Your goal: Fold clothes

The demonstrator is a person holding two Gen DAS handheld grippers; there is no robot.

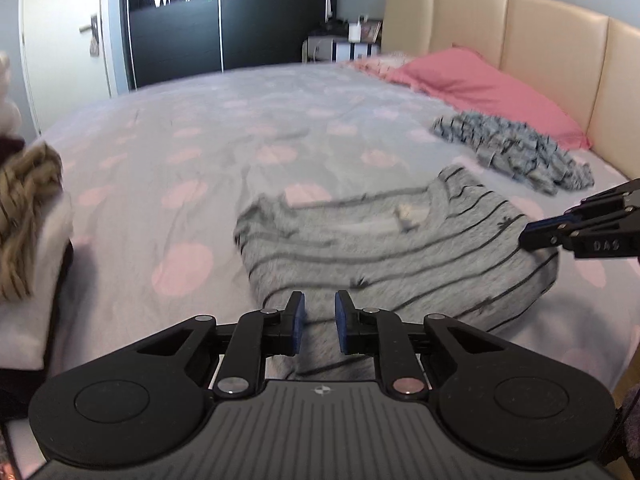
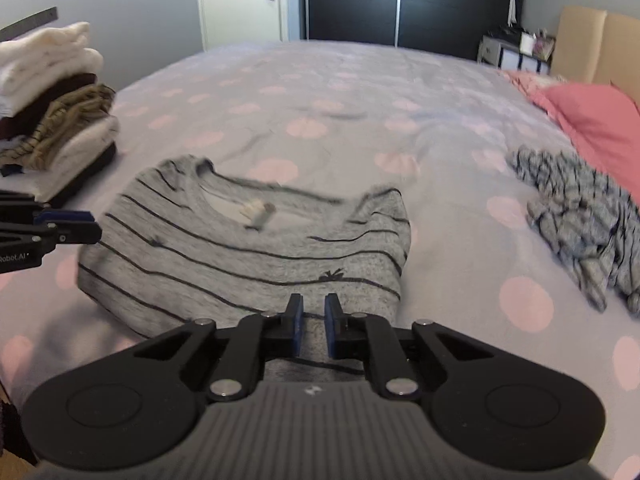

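A grey striped top [image 2: 248, 252] lies partly folded on the polka-dot bedspread [image 2: 320, 92], its neckline away from the cameras and its near edge under both tools. The left gripper [image 1: 319, 318] and the right gripper [image 2: 313, 326] each have their blue pads narrowed to a small gap over that near edge, fabric lying between them; whether the pads actually pinch it I cannot tell. A stack of folded clothes [image 2: 52, 108] sits to the left, a crumpled patterned garment [image 2: 580, 216] to the right near the pink pillow [image 2: 592, 120]
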